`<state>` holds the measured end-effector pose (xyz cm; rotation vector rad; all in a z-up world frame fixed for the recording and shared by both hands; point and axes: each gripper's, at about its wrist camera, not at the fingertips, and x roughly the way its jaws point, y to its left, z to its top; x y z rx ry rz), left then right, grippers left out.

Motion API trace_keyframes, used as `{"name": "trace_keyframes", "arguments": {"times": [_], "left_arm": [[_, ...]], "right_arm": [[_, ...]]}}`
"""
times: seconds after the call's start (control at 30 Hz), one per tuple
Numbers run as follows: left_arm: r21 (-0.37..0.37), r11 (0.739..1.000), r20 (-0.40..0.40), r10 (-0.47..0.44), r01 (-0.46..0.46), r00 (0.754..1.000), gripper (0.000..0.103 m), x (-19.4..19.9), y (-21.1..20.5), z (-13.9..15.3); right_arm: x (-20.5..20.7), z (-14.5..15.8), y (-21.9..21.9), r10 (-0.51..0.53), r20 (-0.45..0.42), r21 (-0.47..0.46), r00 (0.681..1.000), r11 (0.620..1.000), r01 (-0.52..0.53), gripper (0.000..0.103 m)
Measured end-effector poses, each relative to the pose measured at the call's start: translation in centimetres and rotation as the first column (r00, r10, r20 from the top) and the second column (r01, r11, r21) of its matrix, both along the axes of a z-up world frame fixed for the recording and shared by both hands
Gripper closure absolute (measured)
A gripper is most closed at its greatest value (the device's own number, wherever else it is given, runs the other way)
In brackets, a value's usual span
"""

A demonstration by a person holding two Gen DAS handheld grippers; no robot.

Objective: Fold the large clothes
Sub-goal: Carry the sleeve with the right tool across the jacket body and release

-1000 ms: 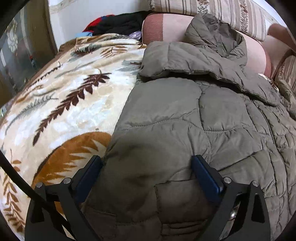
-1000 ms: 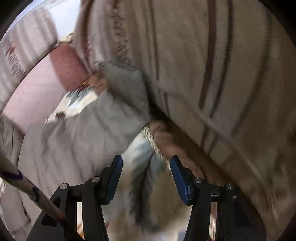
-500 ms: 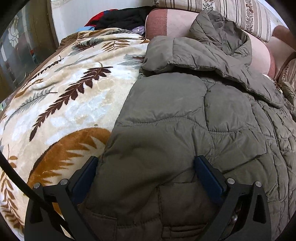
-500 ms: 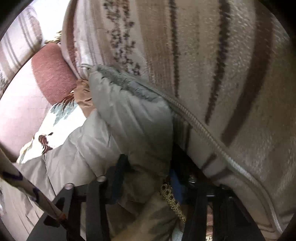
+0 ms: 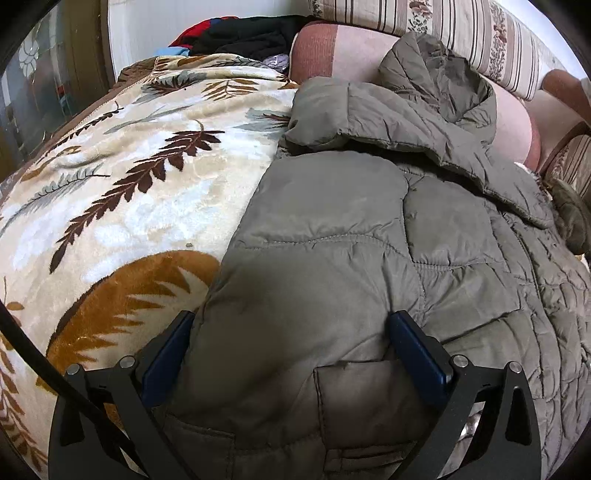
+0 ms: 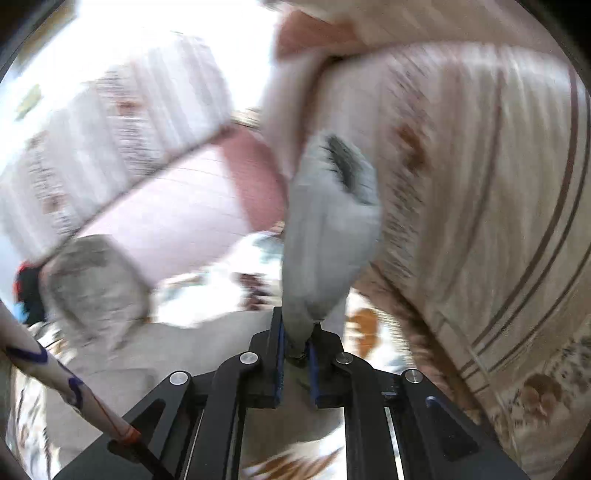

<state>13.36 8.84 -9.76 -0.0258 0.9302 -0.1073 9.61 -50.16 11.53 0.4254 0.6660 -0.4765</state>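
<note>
An olive quilted hooded jacket [image 5: 362, 229] lies spread on a leaf-patterned blanket [image 5: 122, 206]. My left gripper [image 5: 291, 332] is open, its blue pads [image 5: 417, 354] straddling a bulge of the jacket's lower part near a pocket. In the blurred right wrist view my right gripper [image 6: 295, 347] is shut on the jacket's sleeve [image 6: 328, 236], which rises from between the pads with its cuff opening at the top. The hood [image 6: 92, 280] shows at the left there.
Striped sofa cushions [image 5: 454, 33] and a pink bolster [image 5: 332, 55] back the jacket. A pile of dark and red clothes [image 5: 240, 37] lies at the far end. A striped cushion [image 6: 480, 206] stands close on the right gripper's right.
My right gripper closed on the jacket sleeve and lifted it away from the striped cushion. My left gripper stayed open over the jacket and shifted only slightly.
</note>
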Motion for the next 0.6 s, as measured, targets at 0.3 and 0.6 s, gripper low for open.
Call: {"name": "trace_keyframes", "arguments": {"times": [0.3,0.6], "left_arm": [[-0.056,0.998,0.117,0.023,-0.016,0.993,0.0,-2.7,1.4,2.4],[-0.001,1.0,0.219,-0.003,0.003,0.976,0.0,-4.8,1.4,5.0]], "right_arm": [[4.4,6.3,20.1,0.338,0.046,-0.027,0.94,0.941,-0.337,0.092],[11.9,-1.3,38.4,0.578,-0.087,0.031,0.811,0.816,-0.578,0.092]]}}
